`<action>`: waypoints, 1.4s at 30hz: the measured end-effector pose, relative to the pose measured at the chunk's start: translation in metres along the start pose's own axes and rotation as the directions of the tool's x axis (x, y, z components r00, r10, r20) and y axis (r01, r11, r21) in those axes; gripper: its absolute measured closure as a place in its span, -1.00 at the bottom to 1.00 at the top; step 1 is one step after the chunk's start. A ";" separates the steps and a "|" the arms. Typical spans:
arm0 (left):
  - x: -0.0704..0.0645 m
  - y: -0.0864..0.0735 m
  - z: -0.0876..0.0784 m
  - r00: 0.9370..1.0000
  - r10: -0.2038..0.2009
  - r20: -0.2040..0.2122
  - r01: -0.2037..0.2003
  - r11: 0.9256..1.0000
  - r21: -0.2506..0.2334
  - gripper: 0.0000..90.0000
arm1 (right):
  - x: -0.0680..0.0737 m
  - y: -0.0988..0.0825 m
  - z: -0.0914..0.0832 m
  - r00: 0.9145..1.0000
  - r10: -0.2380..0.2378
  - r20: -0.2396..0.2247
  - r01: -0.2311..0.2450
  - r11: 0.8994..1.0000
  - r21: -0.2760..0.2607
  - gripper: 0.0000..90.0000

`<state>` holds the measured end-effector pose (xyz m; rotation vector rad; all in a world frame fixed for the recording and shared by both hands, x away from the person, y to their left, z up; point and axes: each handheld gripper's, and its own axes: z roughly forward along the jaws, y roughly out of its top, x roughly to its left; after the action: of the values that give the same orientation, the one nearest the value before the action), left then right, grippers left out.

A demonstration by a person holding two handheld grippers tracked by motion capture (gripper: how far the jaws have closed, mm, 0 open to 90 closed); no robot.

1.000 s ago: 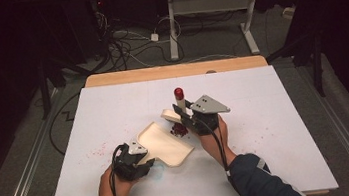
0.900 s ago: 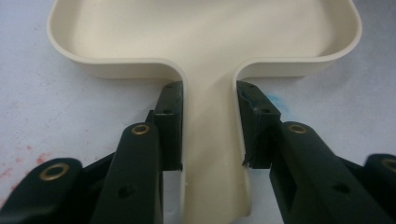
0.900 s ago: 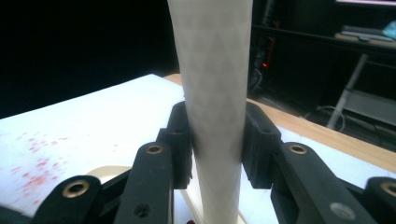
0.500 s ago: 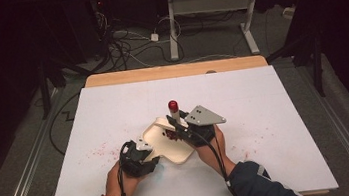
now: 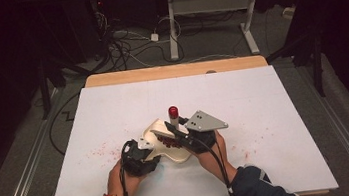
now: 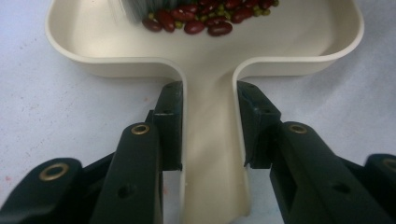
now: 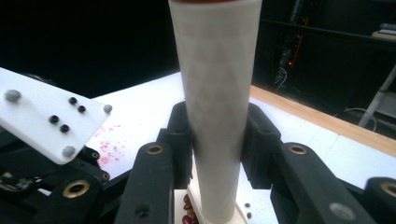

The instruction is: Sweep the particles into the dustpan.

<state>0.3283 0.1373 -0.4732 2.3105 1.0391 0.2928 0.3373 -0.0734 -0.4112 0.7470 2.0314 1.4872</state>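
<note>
Under both grippers lies a white table sheet (image 5: 265,117) with red specks; behind them, a dark room. The left gripper (image 6: 208,126) squeezes the cream plastic dustpan's handle (image 6: 210,154); the right gripper (image 7: 217,140) squeezes a white round brush handle (image 7: 215,93).

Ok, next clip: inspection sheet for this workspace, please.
Surface: white table, red specks near the front left.
Job's things: cream dustpan holding red and green beans; white brush handle, upright, red-capped.
Clutter: nothing seen.
Grippers: left gripper shut on the dustpan's handle; right gripper shut on the brush handle.
Cables: tangle on the floor beyond the table.
Surroundings: dark room, white desk frame behind.
</note>
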 end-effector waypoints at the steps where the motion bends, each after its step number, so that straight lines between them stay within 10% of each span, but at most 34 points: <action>1: 0.000 0.000 0.000 1.000 0.004 0.000 -0.004 1.000 -0.001 0.41 | 0.000 0.000 -0.001 1.000 0.003 -0.004 -0.003 1.000 0.002 0.53; 26: 0.010 -0.012 0.000 0.999 0.042 0.011 -0.042 0.999 0.004 0.41 | -0.027 0.020 -0.027 0.997 0.066 -0.030 -0.068 0.995 -0.075 0.55; 42: 0.014 -0.017 -0.003 0.999 0.051 0.019 -0.051 0.998 0.022 0.41 | -0.080 0.021 -0.042 0.984 0.069 0.167 -0.053 0.994 -0.097 0.55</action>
<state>0.3260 0.1576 -0.4815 2.3578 0.9803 0.2806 0.3687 -0.1520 -0.3734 0.8740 1.8163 1.4864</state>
